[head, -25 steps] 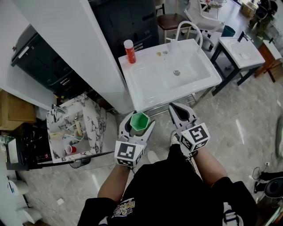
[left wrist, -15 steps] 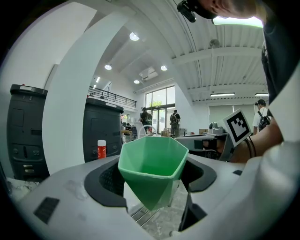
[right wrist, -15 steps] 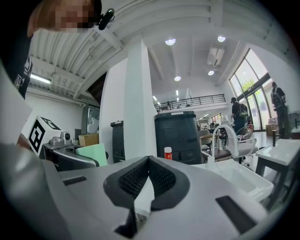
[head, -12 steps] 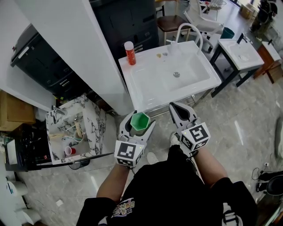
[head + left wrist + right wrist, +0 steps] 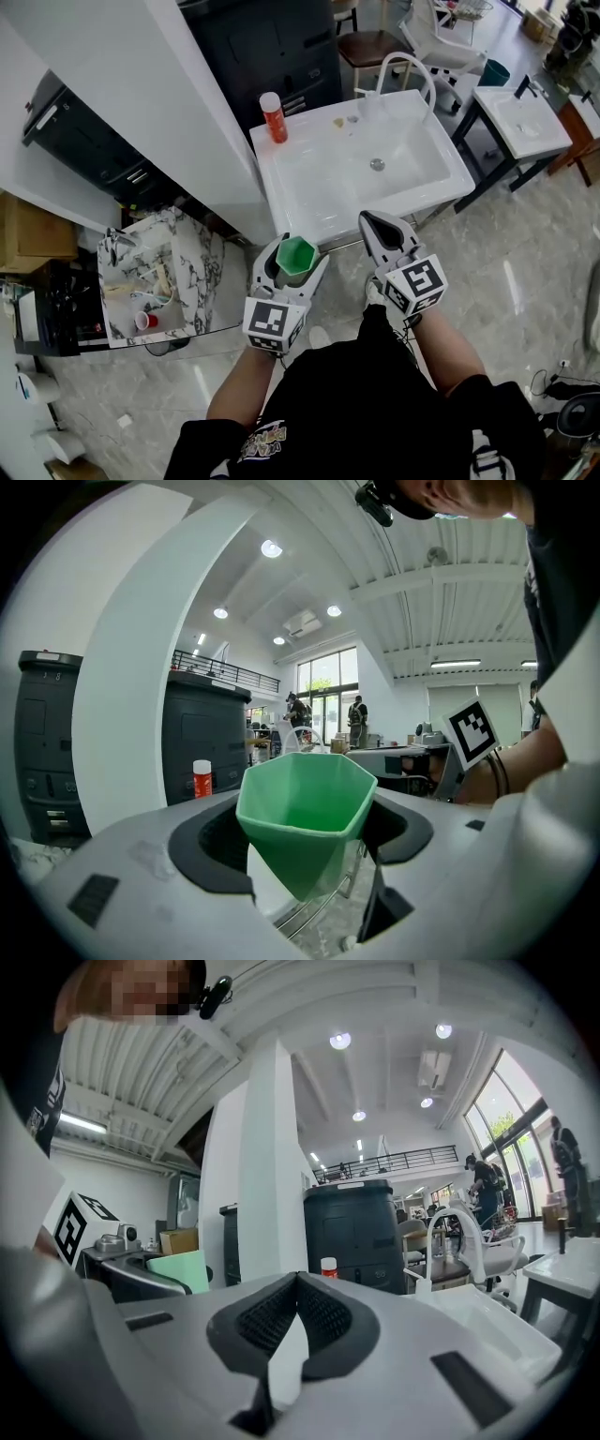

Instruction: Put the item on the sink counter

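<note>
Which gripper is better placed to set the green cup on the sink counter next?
Left. The left gripper is shut on the green cup, close to the front edge of the sink counter. The right gripper is shut and empty, so it would likely need a handover first.

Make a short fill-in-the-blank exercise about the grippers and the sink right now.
The left gripper is shut on a ____ cup.
The right gripper has its jaws ____, with nothing between them.
The red bottle stands at the back ____ corner of the sink counter.
Missing words: green; closed; left.
</note>
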Action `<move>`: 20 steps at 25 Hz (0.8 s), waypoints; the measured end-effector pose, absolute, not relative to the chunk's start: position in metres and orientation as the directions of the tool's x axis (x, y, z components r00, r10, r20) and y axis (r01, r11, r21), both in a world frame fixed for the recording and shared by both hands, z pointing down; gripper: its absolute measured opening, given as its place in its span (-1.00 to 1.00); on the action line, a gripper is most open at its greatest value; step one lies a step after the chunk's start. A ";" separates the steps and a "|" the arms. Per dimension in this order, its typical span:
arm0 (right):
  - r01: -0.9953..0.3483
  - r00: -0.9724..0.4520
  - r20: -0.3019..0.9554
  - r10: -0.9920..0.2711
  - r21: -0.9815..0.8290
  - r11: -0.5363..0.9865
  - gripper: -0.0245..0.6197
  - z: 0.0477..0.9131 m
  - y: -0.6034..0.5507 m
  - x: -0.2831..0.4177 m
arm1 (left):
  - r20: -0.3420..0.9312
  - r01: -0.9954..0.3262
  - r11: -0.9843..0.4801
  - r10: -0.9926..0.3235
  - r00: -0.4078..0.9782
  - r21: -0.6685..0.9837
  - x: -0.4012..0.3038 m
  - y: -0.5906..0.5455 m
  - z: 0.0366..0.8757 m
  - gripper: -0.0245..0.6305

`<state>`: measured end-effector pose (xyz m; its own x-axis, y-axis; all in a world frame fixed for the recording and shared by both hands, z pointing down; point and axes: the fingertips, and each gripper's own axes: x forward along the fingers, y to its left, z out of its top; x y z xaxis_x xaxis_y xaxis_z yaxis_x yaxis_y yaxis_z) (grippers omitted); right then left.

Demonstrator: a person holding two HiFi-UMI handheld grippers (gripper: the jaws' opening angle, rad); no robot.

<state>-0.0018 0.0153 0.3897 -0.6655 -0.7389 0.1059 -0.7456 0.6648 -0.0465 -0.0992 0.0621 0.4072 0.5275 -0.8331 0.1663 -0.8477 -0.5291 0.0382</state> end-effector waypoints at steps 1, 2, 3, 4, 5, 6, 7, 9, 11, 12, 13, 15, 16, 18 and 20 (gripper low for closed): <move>-0.741 -0.670 0.108 -0.734 -0.050 0.669 -0.76 0.390 0.008 0.003 | 0.170 -0.851 -0.523 -0.836 0.521 0.038 -0.095 0.056 0.408 0.08; -0.737 -0.675 0.110 -0.729 -0.054 0.674 -0.76 0.391 0.001 0.007 | 0.175 -0.855 -0.517 -0.839 0.515 0.037 -0.090 0.050 0.408 0.08; -0.731 -0.681 0.112 -0.723 -0.057 0.680 -0.76 0.391 -0.007 0.012 | 0.180 -0.860 -0.509 -0.843 0.507 0.036 -0.086 0.043 0.409 0.08; -0.725 -0.688 0.113 -0.717 -0.060 0.686 -0.76 0.392 -0.015 0.016 | 0.183 -0.866 -0.499 -0.848 0.497 0.037 -0.082 0.036 0.409 0.08; -0.718 -0.695 0.113 -0.710 -0.061 0.693 -0.76 0.391 -0.024 0.021 | 0.184 -0.871 -0.489 -0.854 0.487 0.040 -0.077 0.029 0.408 0.08; -0.712 -0.702 0.113 -0.704 -0.064 0.700 -0.76 0.391 -0.032 0.025 | 0.184 -0.877 -0.479 -0.859 0.479 0.043 -0.072 0.022 0.407 0.08; -0.706 -0.707 0.112 -0.698 -0.066 0.705 -0.76 0.391 -0.041 0.029 | 0.186 -0.881 -0.471 -0.862 0.471 0.043 -0.068 0.014 0.407 0.08; -0.695 -0.718 0.110 -0.687 -0.074 0.715 -0.76 0.393 -0.059 0.037 | 0.194 -0.888 -0.458 -0.868 0.456 0.041 -0.058 -0.001 0.409 0.08; -0.683 -0.730 0.108 -0.675 -0.083 0.726 -0.76 0.396 -0.076 0.045 | 0.203 -0.896 -0.442 -0.875 0.440 0.038 -0.050 -0.016 0.412 0.08; -0.676 -0.736 0.107 -0.668 -0.087 0.731 -0.76 0.397 -0.085 0.048 | 0.207 -0.900 -0.434 -0.878 0.432 0.037 -0.045 -0.023 0.413 0.08; -0.670 -0.742 0.108 -0.661 -0.092 0.737 -0.76 0.399 -0.092 0.052 | 0.211 -0.904 -0.426 -0.881 0.423 0.036 -0.041 -0.030 0.414 0.08; -0.656 -0.755 0.111 -0.647 -0.100 0.748 -0.76 0.401 -0.108 0.060 | 0.217 -0.912 -0.409 -0.888 0.406 0.036 -0.032 -0.045 0.415 0.08; -0.648 -0.761 0.113 -0.639 -0.104 0.754 -0.76 0.402 -0.115 0.064 | 0.220 -0.916 -0.399 -0.891 0.396 0.037 -0.027 -0.052 0.415 0.08; -0.632 -0.775 0.117 -0.621 -0.109 0.768 -0.76 0.403 -0.127 0.072 | 0.224 -0.925 -0.378 -0.899 0.377 0.037 -0.018 -0.065 0.415 0.08; -0.613 -0.790 0.120 -0.601 -0.112 0.782 -0.76 0.404 -0.135 0.080 | 0.226 -0.931 -0.364 -0.904 0.362 0.035 -0.007 -0.075 0.415 0.08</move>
<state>0.0795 -0.1352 0.4043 -0.7899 -0.6014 0.1199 -0.6127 0.7824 -0.1119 -0.0070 -0.0749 0.4154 0.3622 -0.9042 0.2264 -0.9307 -0.3641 0.0347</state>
